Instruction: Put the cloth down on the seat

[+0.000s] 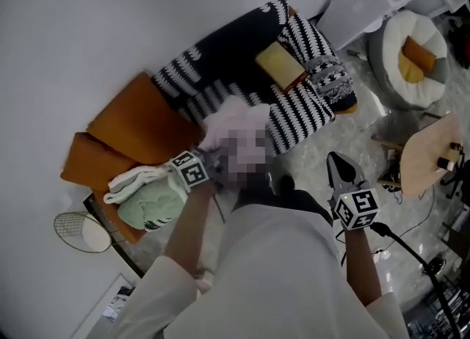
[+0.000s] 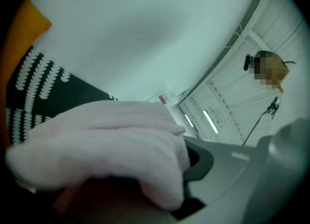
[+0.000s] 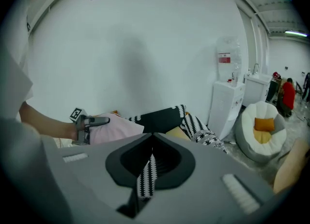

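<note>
A pale pink cloth (image 1: 236,120) hangs bunched over the sofa seat, which is draped in a black-and-white patterned throw (image 1: 294,110). My left gripper (image 1: 217,155) is shut on the cloth. In the left gripper view the cloth (image 2: 106,136) fills the space between the jaws and hides the tips. The right gripper view shows the left gripper (image 3: 99,120) gripping the pink cloth (image 3: 118,130) in front of the sofa (image 3: 164,116). My right gripper (image 1: 335,160) is off to the right above the floor, pointing toward the sofa. It (image 3: 153,138) is shut and holds nothing.
Two orange cushions (image 1: 143,121) lean at the sofa's left end and a yellow cushion (image 1: 279,64) lies on the throw. A green-and-white bundle (image 1: 150,202) sits beside the cushions, a racket (image 1: 77,231) below. Right: a round white pouffe (image 1: 415,55), a wooden side table (image 1: 433,150), a water dispenser (image 3: 227,102).
</note>
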The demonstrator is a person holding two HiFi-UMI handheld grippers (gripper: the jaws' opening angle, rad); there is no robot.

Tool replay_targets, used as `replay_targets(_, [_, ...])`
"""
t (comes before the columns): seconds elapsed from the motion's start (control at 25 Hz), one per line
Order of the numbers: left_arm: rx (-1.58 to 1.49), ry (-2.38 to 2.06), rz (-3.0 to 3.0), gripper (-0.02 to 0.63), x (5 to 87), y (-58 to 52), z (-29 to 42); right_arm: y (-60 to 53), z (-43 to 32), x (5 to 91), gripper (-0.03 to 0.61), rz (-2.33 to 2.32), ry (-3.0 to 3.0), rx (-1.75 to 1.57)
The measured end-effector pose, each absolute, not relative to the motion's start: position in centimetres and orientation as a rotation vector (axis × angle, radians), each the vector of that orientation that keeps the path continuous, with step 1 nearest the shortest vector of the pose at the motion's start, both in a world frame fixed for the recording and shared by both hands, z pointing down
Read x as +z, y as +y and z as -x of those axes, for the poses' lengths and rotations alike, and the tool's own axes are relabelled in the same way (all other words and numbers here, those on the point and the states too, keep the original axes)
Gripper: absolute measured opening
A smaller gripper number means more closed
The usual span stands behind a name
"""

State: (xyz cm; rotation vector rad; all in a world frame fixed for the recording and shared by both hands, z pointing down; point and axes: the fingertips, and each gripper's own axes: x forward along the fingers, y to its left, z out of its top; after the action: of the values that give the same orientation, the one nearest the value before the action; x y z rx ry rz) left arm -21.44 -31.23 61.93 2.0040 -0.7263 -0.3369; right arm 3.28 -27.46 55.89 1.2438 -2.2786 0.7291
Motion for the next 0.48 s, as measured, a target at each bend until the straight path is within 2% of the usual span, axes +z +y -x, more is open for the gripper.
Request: replay_targets(0.48, [-0.169, -0.852, -1.829, 0.11, 74.6, -41.8, 23.6, -29.3, -2.5, 59.6, 0.003, -1.291, -2.171, 0.824])
